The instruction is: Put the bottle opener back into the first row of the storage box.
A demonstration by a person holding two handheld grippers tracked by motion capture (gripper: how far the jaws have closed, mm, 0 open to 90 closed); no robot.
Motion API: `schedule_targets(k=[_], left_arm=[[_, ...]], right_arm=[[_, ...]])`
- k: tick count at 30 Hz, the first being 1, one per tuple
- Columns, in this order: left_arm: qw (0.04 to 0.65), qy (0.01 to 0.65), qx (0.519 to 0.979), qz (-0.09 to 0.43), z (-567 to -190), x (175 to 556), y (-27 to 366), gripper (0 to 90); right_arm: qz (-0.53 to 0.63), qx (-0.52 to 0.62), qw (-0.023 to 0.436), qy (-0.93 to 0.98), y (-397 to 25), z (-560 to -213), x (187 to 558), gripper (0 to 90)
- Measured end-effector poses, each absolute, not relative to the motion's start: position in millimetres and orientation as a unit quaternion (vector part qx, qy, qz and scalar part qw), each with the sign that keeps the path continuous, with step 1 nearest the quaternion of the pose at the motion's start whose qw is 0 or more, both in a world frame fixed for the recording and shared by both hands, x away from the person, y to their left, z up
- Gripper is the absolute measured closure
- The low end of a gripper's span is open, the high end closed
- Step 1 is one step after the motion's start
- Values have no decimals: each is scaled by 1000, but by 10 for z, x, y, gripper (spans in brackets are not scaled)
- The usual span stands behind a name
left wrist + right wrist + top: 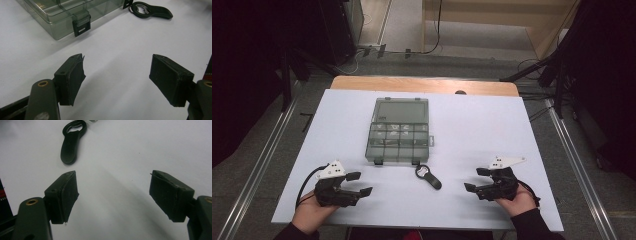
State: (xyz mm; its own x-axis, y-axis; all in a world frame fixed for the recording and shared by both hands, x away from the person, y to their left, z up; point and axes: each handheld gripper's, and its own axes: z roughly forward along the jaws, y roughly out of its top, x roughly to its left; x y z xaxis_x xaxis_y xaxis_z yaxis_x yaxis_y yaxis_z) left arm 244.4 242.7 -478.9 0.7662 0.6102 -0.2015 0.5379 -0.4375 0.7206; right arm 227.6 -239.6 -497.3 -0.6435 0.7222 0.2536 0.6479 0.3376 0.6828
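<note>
Left tool (pixel 360 184), right tool (pixel 476 179) agape; opener (pixel 428 176) between, near box (pixel 399 131).

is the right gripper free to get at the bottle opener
Probably yes: the right gripper is open, and bare table lies between it and the bottle opener.

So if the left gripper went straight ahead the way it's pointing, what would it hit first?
Probably the clear box, at its near corner by the latch. The left gripper is open over bare table, and the box lies ahead, slightly left of centre. The opener sits farther right, so likely missed.
</note>
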Motion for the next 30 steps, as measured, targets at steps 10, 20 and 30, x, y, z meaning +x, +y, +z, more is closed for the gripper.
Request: schedule_targets(k=[10,20,30], left_arm=[[412,341,844,42,-4781,2443,2431,271],[416,341,842,43,-4775,2445,2440,271],[421,345,838,39,-4766,2450,2449,271]], right_arm=[[390,421,41,818,-2391,-4976,2278,239],[383,420,38,822,-2358,-4955,2279,238],[359,414,33,836,-2248,-4869,2312,214]])
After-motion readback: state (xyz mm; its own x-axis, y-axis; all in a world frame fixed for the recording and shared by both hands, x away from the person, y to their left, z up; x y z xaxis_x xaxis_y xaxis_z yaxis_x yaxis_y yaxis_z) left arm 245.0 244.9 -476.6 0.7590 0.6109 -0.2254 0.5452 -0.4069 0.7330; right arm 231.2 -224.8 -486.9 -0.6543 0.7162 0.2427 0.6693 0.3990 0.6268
